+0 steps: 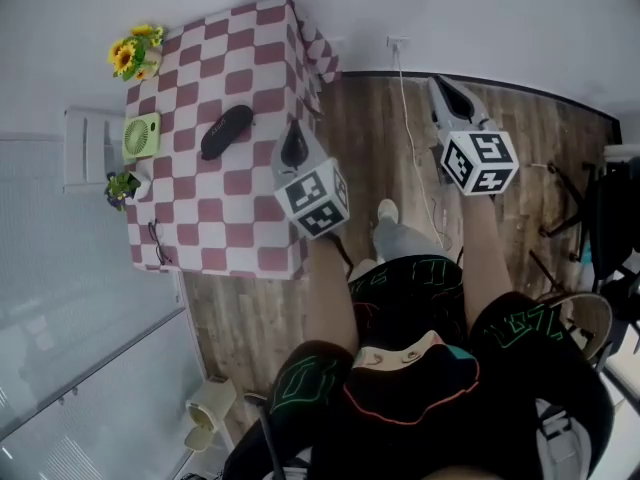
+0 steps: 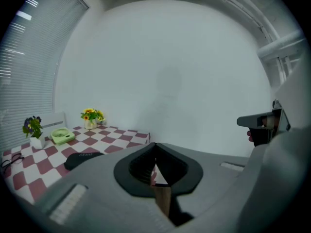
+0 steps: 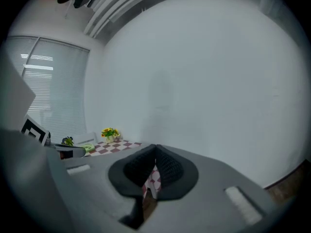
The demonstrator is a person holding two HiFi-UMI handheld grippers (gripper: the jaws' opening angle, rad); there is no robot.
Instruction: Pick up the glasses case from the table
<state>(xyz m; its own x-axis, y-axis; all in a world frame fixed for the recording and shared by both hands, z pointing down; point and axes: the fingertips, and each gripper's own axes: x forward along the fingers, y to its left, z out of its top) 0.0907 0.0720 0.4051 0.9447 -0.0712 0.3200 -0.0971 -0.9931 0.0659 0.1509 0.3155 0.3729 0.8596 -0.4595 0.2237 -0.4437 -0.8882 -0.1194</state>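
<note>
The glasses case, a black oblong shell, lies closed on the tabletop, which is covered by a red-and-white checkered cloth. The case sits in the middle zone of the cloth, between a green fan and the left tool, and touches neither. In the left gripper view a short line of pale lettering shows on the case's upper face, but it is too small and blurred to read. In the head view the left tool shows at the right-hand edge of the tabletop. Its two jaws are pressed together at the tips with nothing between them. The right tool hangs over the wooden floor, well apart from the tabletop, with its jaws likewise pressed together and empty. Each tool carries a marker cube with black-and-white square patterns, which are not text. Other items on the cloth are a vase of sunflowers at the far corner, a small potted plant near the fan, and a pair of dark-rimmed spectacles close to the near corner. Green line graphics on the person's shorts form no legible wording.
</note>
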